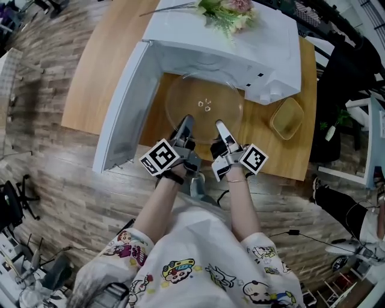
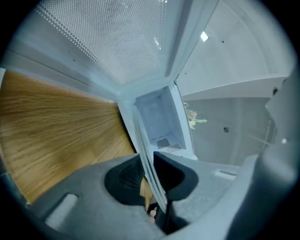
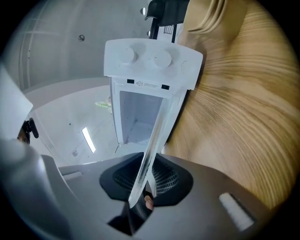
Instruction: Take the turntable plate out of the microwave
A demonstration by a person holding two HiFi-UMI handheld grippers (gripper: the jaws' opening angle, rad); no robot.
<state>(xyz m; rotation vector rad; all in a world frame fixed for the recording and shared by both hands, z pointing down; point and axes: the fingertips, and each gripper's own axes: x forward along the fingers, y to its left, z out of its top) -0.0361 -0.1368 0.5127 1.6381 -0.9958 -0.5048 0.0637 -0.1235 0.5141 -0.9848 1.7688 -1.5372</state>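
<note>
The clear glass turntable plate (image 1: 204,96) hangs over the wooden table (image 1: 90,72), its far edge still at the mouth of the white microwave (image 1: 240,42). My left gripper (image 1: 186,122) is shut on the plate's near rim at the left. My right gripper (image 1: 220,126) is shut on the near rim at the right. In the left gripper view the plate (image 2: 149,159) runs edge-on between the pads of the left gripper (image 2: 150,177). The right gripper view shows the same edge-on plate (image 3: 152,145) pinched in the right gripper (image 3: 146,180), with the microwave (image 3: 150,61) ahead.
The microwave door (image 1: 123,111) stands open at the left, close beside my left gripper. A small amber glass container (image 1: 287,118) sits on the table to the right. Flowers (image 1: 225,12) lie on top of the microwave. Chairs and another person's leg (image 1: 343,207) are at the right.
</note>
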